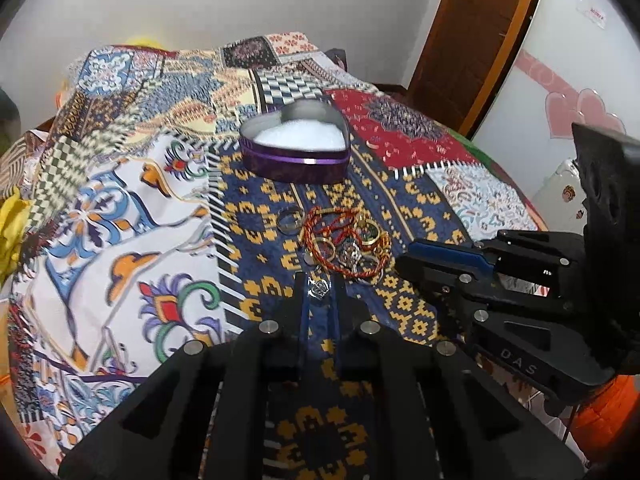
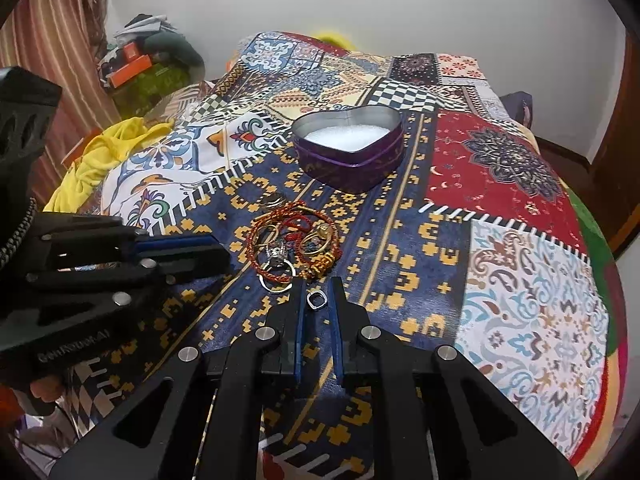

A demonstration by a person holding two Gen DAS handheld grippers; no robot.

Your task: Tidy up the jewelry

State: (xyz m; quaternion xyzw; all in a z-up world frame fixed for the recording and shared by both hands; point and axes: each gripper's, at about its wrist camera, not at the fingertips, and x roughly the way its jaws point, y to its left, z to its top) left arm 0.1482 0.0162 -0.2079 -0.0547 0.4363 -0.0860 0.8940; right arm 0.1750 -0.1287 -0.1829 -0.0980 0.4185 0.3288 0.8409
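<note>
A: Start big. What are you working on?

B: A bed (image 2: pixel 520 272) under a patchwork cover, white wall behind, a wooden door (image 1: pixel 480 40) off to your right. No desk here; everything lies on the cover.

A: And the tin?

B: The heart-shaped tin (image 2: pixel 348 152), purple wall, white lining, lid off, sits well ahead of both claws, past the pile. From your right claw (image 2: pixel 318 292) it lies straight ahead and a touch right; from your left claw (image 1: pixel 319 282) straight ahead too.

A: The pile?

B: The tangle of jewelry (image 2: pixel 296 240), red and gold cords, gold rings, a silver charm, lies just beyond both claw tips, between you and the tin.

A: What do you hold?

B: Your right claw is nearly closed, with a small silver ring (image 2: pixel 316 300) between its blue pads; it looks pinched, though I can't swear the pads press it. Your left claw is likewise nearly closed on a silver pendant (image 1: pixel 319 289) at its tips.

A: What does the next move turn on?

B: I'd judge a lift and a carry forward over the pile. The claws look about equally near the tin. Go one at a time and clear the cords, which could snag.
</note>
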